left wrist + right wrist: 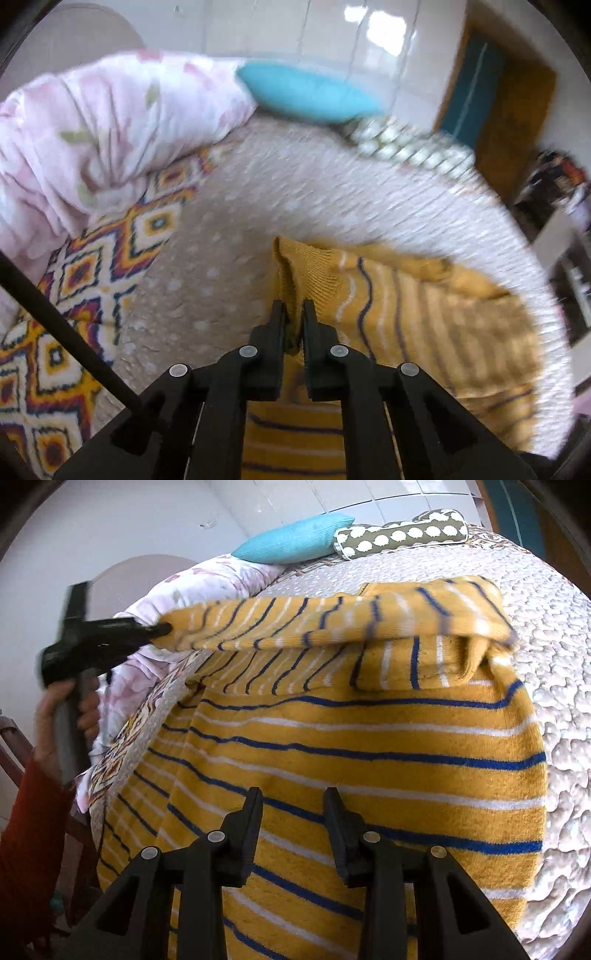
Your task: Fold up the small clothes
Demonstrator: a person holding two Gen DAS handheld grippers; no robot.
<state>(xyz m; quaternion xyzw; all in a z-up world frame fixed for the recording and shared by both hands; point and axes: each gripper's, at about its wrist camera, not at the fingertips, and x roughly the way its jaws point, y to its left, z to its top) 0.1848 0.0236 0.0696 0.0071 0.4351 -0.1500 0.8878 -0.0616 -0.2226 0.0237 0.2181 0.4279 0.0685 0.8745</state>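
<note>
A mustard-yellow knit sweater with blue and white stripes lies spread on a white textured bed cover. My left gripper is shut on the cuff of the sweater's sleeve. In the right wrist view the left gripper holds that sleeve lifted and stretched across the sweater's upper part. My right gripper is open and empty, just above the sweater's lower body. The sweater's body also shows in the left wrist view.
A pink floral duvet is bunched at the left. A turquoise pillow and a brown spotted bolster lie at the head of the bed. A patterned blanket lies under the cover. The bed edge is at the left.
</note>
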